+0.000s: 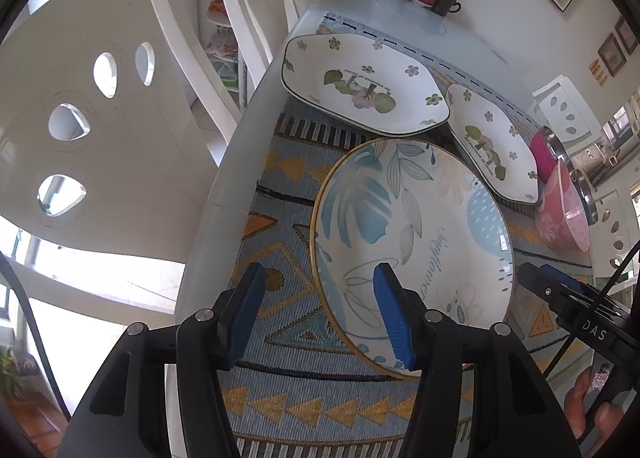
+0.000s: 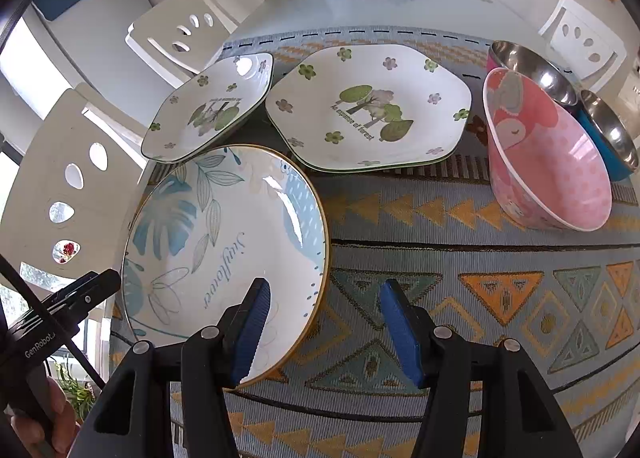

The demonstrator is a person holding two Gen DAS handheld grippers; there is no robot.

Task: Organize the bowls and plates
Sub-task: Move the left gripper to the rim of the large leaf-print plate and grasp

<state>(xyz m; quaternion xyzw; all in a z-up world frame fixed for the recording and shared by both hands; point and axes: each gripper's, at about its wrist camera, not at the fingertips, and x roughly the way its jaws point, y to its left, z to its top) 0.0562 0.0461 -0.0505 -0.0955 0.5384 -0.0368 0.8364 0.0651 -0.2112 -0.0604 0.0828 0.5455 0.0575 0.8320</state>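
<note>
Left gripper [image 1: 318,314] jaws standing apart, straddling the near-left rim of the round leaf-print plate [image 1: 416,225]; right gripper [image 2: 324,332] likewise apart, straddling its near-right rim, pads not pressing. Plate glossy ceramic, gold-edged, lying on a woven geometric mat [image 2: 460,270]. Two hexagonal flower-print plates [image 2: 368,109] sitting beyond it. Only the right view is showing the steel bowls [image 2: 532,65] fully, far right behind the tilted pink bowl [image 2: 548,161].
</note>
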